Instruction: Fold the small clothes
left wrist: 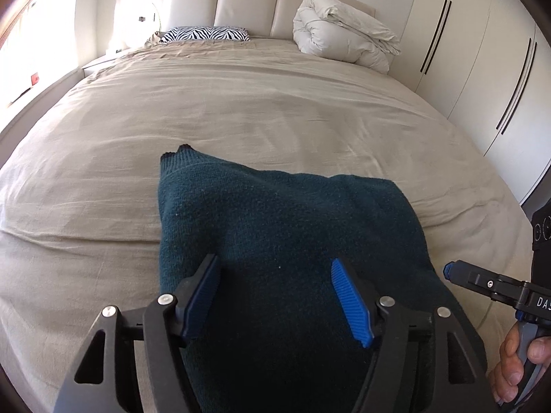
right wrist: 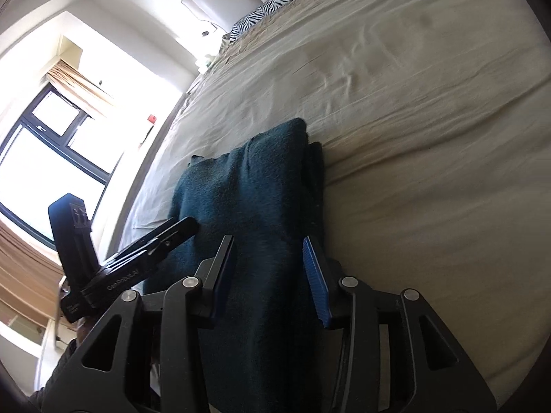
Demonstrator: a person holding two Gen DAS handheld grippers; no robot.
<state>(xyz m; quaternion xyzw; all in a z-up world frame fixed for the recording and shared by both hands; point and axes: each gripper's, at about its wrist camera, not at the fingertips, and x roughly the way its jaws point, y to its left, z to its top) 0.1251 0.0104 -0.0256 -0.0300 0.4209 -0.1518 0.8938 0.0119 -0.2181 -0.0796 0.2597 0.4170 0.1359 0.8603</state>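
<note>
A dark teal knit garment (left wrist: pixel 286 227) lies folded on the beige bed sheet (left wrist: pixel 241 110), near the bed's front edge. My left gripper (left wrist: pixel 275 270) is open just above its near part, fingers apart with nothing between them. My right gripper (right wrist: pixel 268 244) is also open over the garment's (right wrist: pixel 251 192) right side, its view rolled sideways. The right gripper shows in the left wrist view (left wrist: pixel 447 270) at the garment's right edge. The left gripper shows in the right wrist view (right wrist: pixel 193 223) at the garment's left edge.
A rolled white duvet (left wrist: pixel 341 31) and a zebra-print pillow (left wrist: pixel 206 33) lie at the headboard (left wrist: pixel 248 0). White wardrobe doors (left wrist: pixel 475 58) stand to the right of the bed. A bright window (right wrist: pixel 51 130) is on the left side.
</note>
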